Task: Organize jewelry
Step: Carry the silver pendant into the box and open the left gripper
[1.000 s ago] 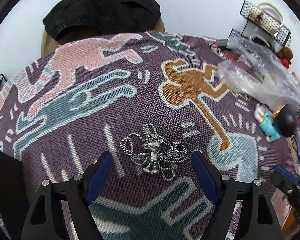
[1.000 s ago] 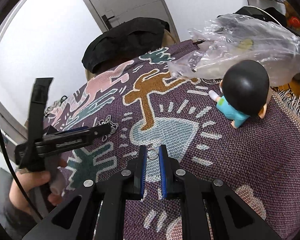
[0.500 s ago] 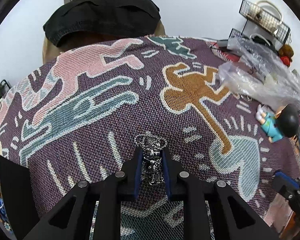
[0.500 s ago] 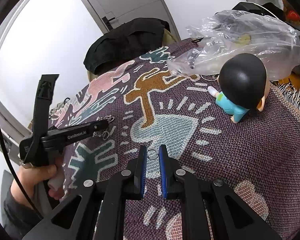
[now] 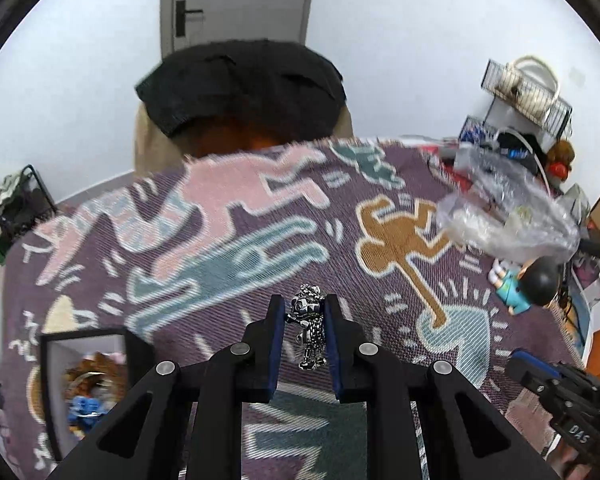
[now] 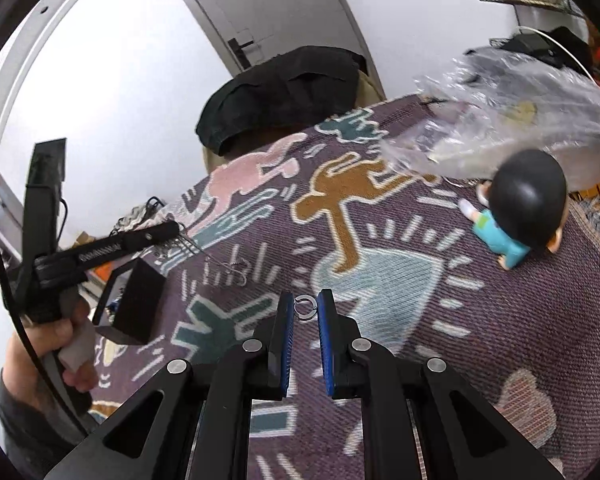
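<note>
My left gripper is shut on a silver chain necklace with a figure pendant and holds it lifted above the patterned purple cloth. In the right wrist view the necklace's chain dangles below the left gripper. An open black jewelry box with trinkets inside sits at the lower left, also seen in the right wrist view. My right gripper is shut on a small silver ring above the cloth.
A doll with a black head and teal clothes lies at the right, next to a crumpled clear plastic bag. A chair draped in black cloth stands behind the table. Wire racks and clutter are at the far right.
My left gripper closed on the necklace and lifted it off the cloth, moving left toward the black box. The right gripper stayed shut on the ring and rose slightly.
</note>
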`<state>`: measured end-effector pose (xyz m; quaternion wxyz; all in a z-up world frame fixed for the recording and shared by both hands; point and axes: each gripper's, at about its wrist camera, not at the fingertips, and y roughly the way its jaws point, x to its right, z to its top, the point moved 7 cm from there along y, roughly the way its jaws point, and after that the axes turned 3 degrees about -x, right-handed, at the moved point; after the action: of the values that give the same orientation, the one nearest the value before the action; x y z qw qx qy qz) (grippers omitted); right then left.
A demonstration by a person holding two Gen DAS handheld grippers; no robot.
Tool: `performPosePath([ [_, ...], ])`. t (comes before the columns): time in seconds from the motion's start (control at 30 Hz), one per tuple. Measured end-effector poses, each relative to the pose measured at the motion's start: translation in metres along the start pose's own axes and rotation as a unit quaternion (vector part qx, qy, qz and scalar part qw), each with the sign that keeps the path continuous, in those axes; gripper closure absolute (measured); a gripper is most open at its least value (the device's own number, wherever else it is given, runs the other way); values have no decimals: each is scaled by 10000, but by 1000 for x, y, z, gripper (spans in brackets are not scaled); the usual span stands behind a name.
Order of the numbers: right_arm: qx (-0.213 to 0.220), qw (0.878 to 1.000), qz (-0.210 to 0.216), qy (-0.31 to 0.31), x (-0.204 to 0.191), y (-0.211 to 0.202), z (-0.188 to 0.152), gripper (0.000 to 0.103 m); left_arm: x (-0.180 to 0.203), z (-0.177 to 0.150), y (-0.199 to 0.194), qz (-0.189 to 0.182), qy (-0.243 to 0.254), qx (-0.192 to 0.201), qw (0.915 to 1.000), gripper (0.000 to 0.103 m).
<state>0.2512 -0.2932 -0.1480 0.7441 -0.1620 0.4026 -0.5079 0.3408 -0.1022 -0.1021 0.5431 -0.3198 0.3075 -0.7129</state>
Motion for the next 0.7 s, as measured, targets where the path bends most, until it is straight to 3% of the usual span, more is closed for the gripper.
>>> performPosePath([
  [0.37,76,9993,174,-311,-44,-4,10,90,-51,25,-82,344,-134,585,9976,83],
  [0.7,94,9978,307,-583,-79,-3,15,90,-93,28,-135,621,-297,914,9934,83],
])
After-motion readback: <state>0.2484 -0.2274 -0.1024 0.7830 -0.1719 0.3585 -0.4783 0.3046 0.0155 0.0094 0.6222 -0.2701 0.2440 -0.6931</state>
